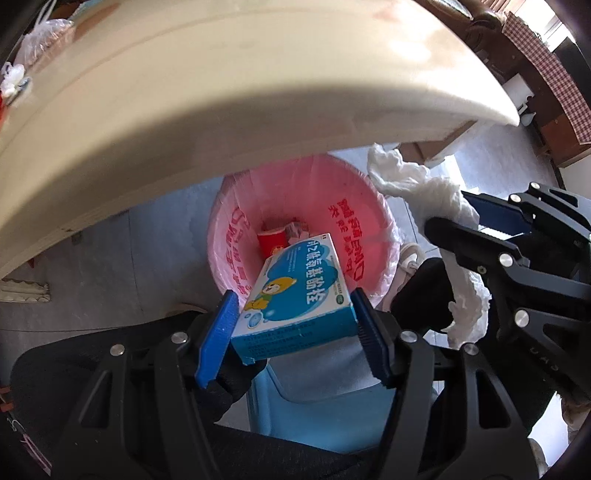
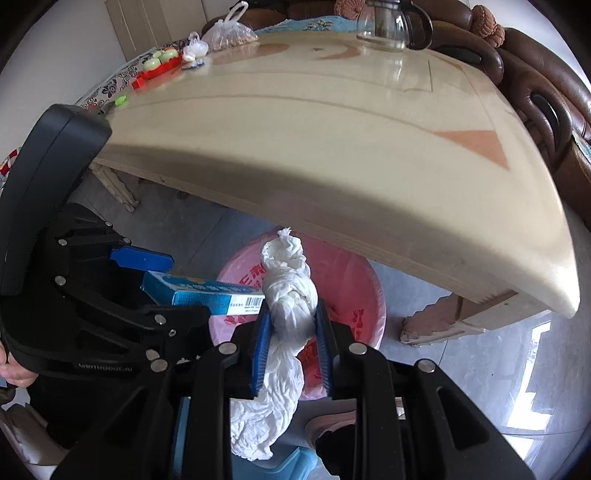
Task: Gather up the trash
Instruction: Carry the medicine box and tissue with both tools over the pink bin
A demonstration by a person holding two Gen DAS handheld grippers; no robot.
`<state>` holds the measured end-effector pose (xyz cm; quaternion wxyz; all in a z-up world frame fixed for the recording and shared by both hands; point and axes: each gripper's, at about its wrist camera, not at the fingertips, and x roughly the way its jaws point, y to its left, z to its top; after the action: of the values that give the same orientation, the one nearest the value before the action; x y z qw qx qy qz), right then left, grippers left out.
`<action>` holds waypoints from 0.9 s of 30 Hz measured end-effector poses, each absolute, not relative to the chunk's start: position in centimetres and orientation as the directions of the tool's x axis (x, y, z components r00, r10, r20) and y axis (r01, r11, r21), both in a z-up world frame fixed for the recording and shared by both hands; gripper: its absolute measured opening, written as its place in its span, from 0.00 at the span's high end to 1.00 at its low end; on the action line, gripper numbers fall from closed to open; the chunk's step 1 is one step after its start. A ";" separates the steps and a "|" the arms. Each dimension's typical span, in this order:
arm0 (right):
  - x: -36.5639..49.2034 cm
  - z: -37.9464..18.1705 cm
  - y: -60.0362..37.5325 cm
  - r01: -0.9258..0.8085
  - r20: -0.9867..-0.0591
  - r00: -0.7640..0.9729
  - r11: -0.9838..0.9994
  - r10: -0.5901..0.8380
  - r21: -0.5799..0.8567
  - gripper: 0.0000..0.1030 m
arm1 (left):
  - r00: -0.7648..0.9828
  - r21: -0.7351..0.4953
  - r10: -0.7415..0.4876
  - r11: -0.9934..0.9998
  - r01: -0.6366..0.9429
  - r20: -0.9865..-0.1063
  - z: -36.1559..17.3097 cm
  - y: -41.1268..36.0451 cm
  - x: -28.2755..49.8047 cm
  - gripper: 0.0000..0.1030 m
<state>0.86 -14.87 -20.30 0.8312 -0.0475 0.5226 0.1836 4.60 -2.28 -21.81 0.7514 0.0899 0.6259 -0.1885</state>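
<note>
My left gripper (image 1: 293,314) is shut on a blue medicine box (image 1: 295,295) with a cartoon bear, held over the near rim of a bin lined with a pink bag (image 1: 354,184). Inside the bin lie a red cup (image 1: 271,242) and other small trash. My right gripper (image 2: 291,325) is shut on a crumpled white tissue (image 2: 288,291), held above the same pink bin (image 2: 354,280). In the left wrist view the right gripper (image 1: 469,218) and its tissue (image 1: 417,181) are at the bin's right side. The box (image 2: 199,291) and left gripper (image 2: 147,266) show left in the right wrist view.
A cream table (image 2: 295,140) overhangs the far part of the bin. On it stand a glass teapot (image 2: 391,22), plastic bags (image 2: 229,33) and red and green items (image 2: 159,62). A brown sofa (image 2: 535,85) lies behind. A light blue stool (image 1: 325,398) is below the grippers.
</note>
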 end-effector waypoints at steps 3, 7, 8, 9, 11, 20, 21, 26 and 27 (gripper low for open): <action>1.2 -21.6 -14.8 -0.353 -0.894 0.376 0.930 0.244 0.106 0.77 | 0.121 -0.106 -0.167 0.911 0.398 -0.979 -23.1 -2.5 4.9 0.40; 1.9 -23.0 -14.9 -0.346 -0.903 0.356 0.932 0.240 0.111 0.77 | 0.097 -0.114 -0.165 0.912 0.394 -0.982 -24.6 -2.5 5.5 0.40; 2.2 -23.4 -14.8 -0.345 -0.906 0.352 0.932 0.235 0.107 0.77 | 0.086 -0.122 -0.168 0.912 0.392 -0.982 -25.1 -2.5 5.7 0.40; 2.2 -23.6 -14.9 -0.343 -0.907 0.350 0.933 0.233 0.107 0.77 | 0.079 -0.126 -0.169 0.912 0.391 -0.982 -25.5 -2.5 5.7 0.40; 2.6 -24.2 -14.9 -0.337 -0.910 0.341 0.934 0.235 0.115 0.77 | 0.069 -0.127 -0.166 0.914 0.386 -0.984 -26.3 -2.5 6.0 0.40; 3.7 -27.6 -14.9 -0.325 -0.933 0.297 0.940 0.205 0.104 0.77 | -0.003 -0.162 -0.173 0.917 0.364 -0.985 -29.7 -2.2 7.0 0.40; 3.9 -28.0 -14.9 -0.320 -0.935 0.289 0.941 0.206 0.108 0.77 | -0.008 -0.166 -0.175 0.918 0.361 -0.985 -29.8 -2.2 7.1 0.40; 4.3 -29.3 -15.0 -0.304 -0.942 0.264 0.945 0.207 0.123 0.77 | -0.038 -0.207 -0.207 0.917 0.340 -0.978 -30.8 -2.1 7.9 0.40; 4.4 -29.6 -14.9 -0.302 -0.944 0.256 0.945 0.209 0.127 0.77 | -0.046 -0.219 -0.217 0.916 0.336 -0.975 -31.0 -2.0 8.0 0.40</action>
<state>4.42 -14.90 -29.61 0.7916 -0.0395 0.5880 0.1615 8.01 -2.00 -31.02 0.6894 0.0428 0.6948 -0.2004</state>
